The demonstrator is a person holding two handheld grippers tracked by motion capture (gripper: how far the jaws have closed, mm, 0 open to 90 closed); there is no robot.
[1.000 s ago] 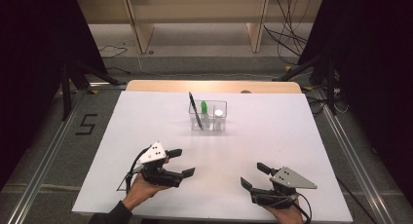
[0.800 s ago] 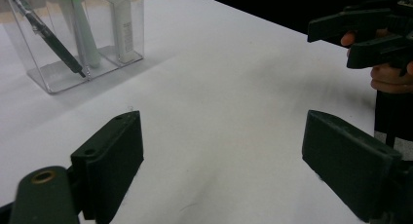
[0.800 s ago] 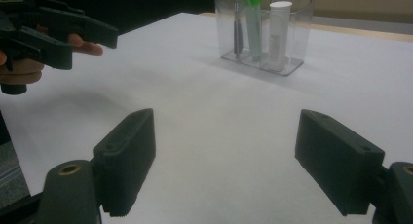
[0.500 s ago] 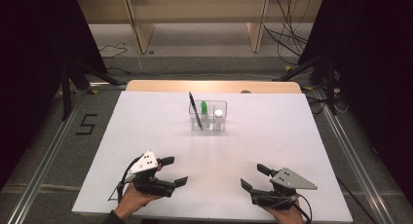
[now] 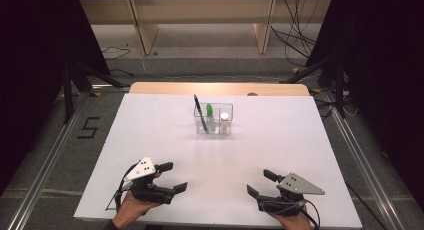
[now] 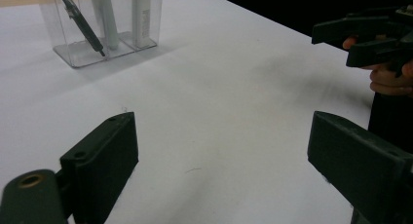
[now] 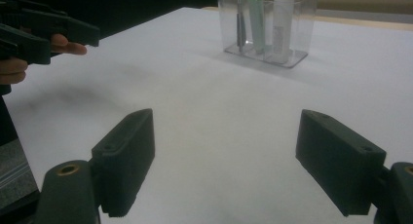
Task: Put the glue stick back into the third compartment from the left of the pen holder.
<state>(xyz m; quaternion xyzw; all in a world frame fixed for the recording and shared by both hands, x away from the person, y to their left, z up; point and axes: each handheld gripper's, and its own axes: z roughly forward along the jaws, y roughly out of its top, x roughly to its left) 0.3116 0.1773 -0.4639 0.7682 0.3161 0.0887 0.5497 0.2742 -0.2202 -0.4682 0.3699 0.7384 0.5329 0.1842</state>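
Well beyond both tools, clear holder.

Grey floor w/ cables, wooden shelf legs, dark curtains, "5" marking

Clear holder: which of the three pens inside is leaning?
The black pen in the left compartment of the clear holder leans; the green-capped marker and the white-capped one stand upright.

floor mark: a dark digit "5" on the grey floor, at about nine o'clock from the white table, just off its left edge
other writing: none legible; any print on the items in the clear holder is too small to read
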